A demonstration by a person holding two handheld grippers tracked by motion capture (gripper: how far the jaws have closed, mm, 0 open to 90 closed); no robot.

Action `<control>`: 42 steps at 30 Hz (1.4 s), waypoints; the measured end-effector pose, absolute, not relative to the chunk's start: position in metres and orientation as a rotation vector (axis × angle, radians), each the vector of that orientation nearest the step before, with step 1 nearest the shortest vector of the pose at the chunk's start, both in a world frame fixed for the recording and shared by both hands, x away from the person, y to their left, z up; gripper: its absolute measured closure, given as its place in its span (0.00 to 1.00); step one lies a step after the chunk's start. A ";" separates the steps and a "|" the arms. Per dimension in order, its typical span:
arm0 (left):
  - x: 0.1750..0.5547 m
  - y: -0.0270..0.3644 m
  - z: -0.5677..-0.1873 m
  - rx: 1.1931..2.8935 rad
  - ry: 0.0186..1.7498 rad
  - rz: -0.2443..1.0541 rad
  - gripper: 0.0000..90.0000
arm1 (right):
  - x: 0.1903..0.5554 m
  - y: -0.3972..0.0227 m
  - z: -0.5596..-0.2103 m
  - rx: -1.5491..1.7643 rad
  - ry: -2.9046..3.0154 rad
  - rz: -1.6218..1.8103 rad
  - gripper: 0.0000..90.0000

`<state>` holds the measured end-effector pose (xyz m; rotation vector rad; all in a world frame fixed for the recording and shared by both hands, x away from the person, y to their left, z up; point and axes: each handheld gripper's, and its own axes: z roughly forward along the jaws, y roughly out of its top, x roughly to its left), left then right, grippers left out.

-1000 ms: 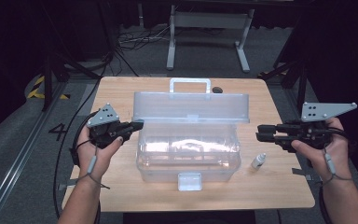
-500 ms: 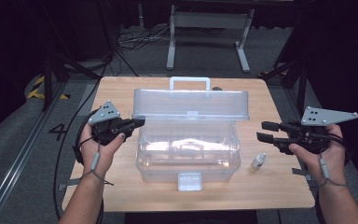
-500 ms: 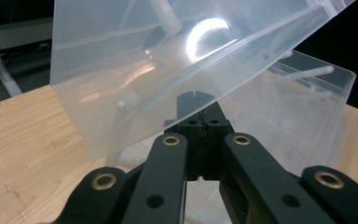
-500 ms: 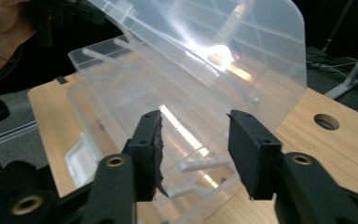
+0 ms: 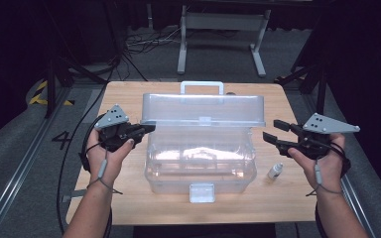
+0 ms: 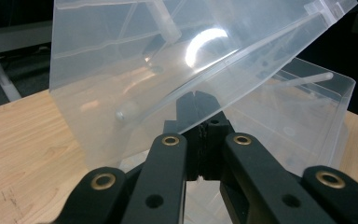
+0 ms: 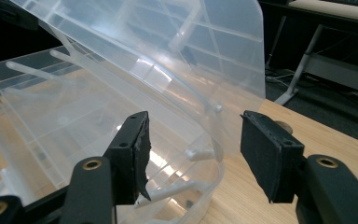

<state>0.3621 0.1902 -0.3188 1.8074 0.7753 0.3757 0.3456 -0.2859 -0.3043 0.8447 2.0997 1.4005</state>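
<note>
A clear plastic box (image 5: 201, 166) stands in the middle of the wooden table (image 5: 129, 94), its lid (image 5: 203, 110) raised and leaning over the tub. My left gripper (image 5: 148, 129) is at the lid's left end, jaws shut on the thin edge of the lid (image 6: 121, 60); its tips (image 6: 196, 95) meet at the rim. My right gripper (image 5: 273, 130) hovers just off the lid's right end. Its jaws have just been opening and stand apart with nothing pressed between them (image 7: 193, 144). The lid's corner (image 7: 233, 93) lies beyond the pads.
A small white dropper bottle (image 5: 275, 171) stands on the table right of the box, under my right hand. The box has a front latch (image 5: 202, 192) and a carry handle (image 5: 202, 88) on the lid. Cables and a metal stand (image 5: 218, 29) lie on the floor behind.
The right gripper's jaws have spread apart and the hand has sunk a little. The left gripper and the lid have stayed put.
</note>
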 end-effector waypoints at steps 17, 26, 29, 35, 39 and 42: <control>0.368 0.190 -0.315 1.795 0.758 0.387 0.99 | 0.366 -0.256 -0.312 0.873 1.969 1.391 0.48; 0.371 0.190 -0.314 1.782 0.757 0.394 0.99 | 0.374 -0.253 -0.312 0.884 1.894 1.389 0.49; 0.372 0.190 -0.313 1.782 0.756 0.398 0.99 | 0.376 -0.251 -0.312 0.885 1.883 1.390 0.50; 0.375 0.188 -0.312 1.773 0.763 0.413 0.99 | 0.379 -0.250 -0.308 0.888 1.861 1.387 0.53; 0.376 0.189 -0.312 1.768 0.762 0.413 0.99 | 0.381 -0.248 -0.307 0.887 1.862 1.388 0.55; 0.376 0.188 -0.311 1.768 0.763 0.414 0.99 | 0.381 -0.248 -0.306 0.885 1.856 1.380 0.57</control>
